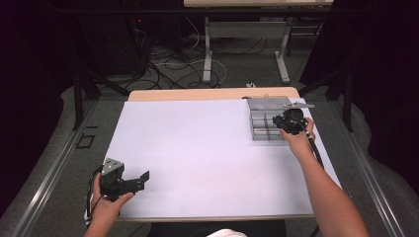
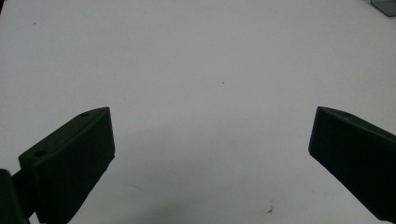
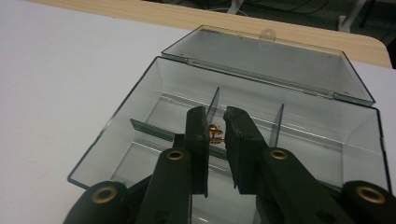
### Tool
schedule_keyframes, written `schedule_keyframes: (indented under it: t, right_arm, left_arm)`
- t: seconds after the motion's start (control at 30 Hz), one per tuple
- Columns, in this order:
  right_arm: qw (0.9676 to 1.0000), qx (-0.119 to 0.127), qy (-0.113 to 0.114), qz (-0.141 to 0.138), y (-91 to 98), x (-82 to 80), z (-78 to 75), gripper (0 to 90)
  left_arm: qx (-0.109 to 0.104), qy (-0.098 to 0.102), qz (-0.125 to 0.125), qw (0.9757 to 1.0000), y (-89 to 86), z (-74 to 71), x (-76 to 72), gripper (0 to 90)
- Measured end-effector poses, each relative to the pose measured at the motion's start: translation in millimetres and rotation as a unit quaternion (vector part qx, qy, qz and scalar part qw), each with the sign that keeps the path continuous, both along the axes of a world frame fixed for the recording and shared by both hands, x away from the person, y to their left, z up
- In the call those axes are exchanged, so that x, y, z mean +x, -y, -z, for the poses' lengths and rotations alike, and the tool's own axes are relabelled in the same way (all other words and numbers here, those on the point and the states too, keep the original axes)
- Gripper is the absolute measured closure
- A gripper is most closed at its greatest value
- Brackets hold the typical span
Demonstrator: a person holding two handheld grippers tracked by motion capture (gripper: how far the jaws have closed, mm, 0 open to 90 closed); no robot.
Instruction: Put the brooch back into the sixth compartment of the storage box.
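We held the right gripper (image 3: 215, 128) nearly closed around a small copper-coloured piece (image 3: 215, 134) over the clear plastic compartment box (image 3: 140, 100); the left gripper (image 2: 210, 140) hovered spread above the white table (image 1: 197, 148).

White-topped table (image 1: 197, 148); clear box (image 1: 267, 121)

The high view looks forward and down from above the person's side, taking in the whole white-topped counter (image 1: 207, 153) and the cabled floor beyond. The left gripper view rides low and close over bare white surface, facing out between two widely spread fingers (image 2: 70, 163), with a corner of the clear compartment box (image 2: 385, 5) at its top right edge. The right gripper view sits very near that box (image 3: 243, 107), looking toward the counter's far wooden edge. All three views share the box.
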State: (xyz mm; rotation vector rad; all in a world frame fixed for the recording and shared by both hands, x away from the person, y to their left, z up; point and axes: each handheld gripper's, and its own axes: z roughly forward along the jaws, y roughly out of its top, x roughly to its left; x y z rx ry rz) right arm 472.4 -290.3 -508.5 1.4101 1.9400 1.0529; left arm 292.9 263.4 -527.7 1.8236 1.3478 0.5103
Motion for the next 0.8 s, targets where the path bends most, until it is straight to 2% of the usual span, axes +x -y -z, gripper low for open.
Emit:
schedule_keyframes:
  t: [0.8]
  right_arm:
    - [0.9990, -0.004, -0.015, 0.042, 32.3, -2.1, 8.1, 79.5]
  left_arm:
    - [0.001, -0.001, -0.002, 1.0000, 0.0, 0.4, 0.3, 0.4]
